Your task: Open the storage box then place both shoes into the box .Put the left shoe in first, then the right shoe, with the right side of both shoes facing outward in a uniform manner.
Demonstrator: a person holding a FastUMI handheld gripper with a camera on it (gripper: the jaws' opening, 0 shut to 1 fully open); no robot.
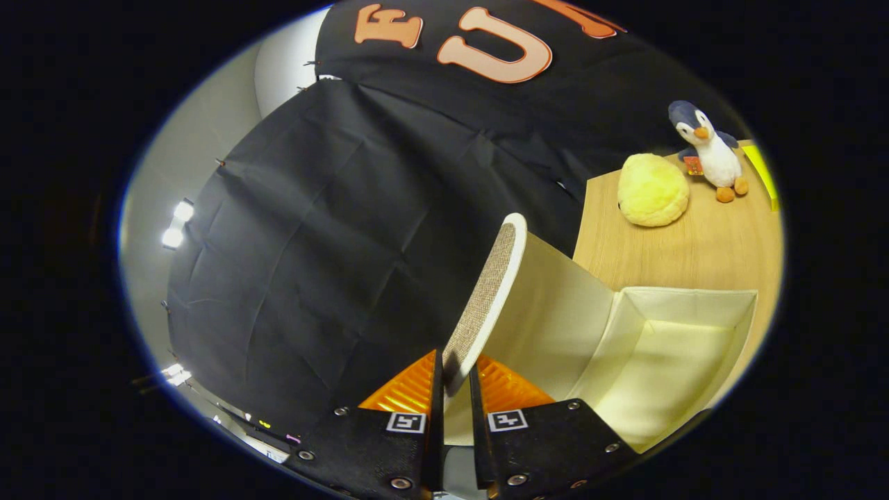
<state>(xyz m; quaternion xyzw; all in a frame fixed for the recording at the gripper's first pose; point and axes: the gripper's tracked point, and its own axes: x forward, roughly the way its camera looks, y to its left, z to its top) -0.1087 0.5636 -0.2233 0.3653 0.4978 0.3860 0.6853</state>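
The claw is clamped on the edge of the lid, one finger on each face of it, and the lid stands raised, nearly upright. Its long edge runs straight away from the claw, rising ahead of the fingers. The lid's woven outer face turns away from the box, and its pale inner face turns toward it.

The box itself lies just beside the lid on its inner-face side, resting on the tabletop with its mouth open and its pale cloth inside bare. So the hinge line, which the coming move turns on, sits at the foot of the lid next to the box; swinging the lid further away from the box would, I judge, lay it fully back and leave the mouth free.

Beyond the box, further along the tabletop, sit a round yellow plush toy and, just past it, a penguin toy.

The join between lid and box is hidden behind the fingers, so whether the lid is hinged or merely leaning I cannot tell. The near wall of the box is cut off. The opening step looks nearly done, with both shoes yet to go in.
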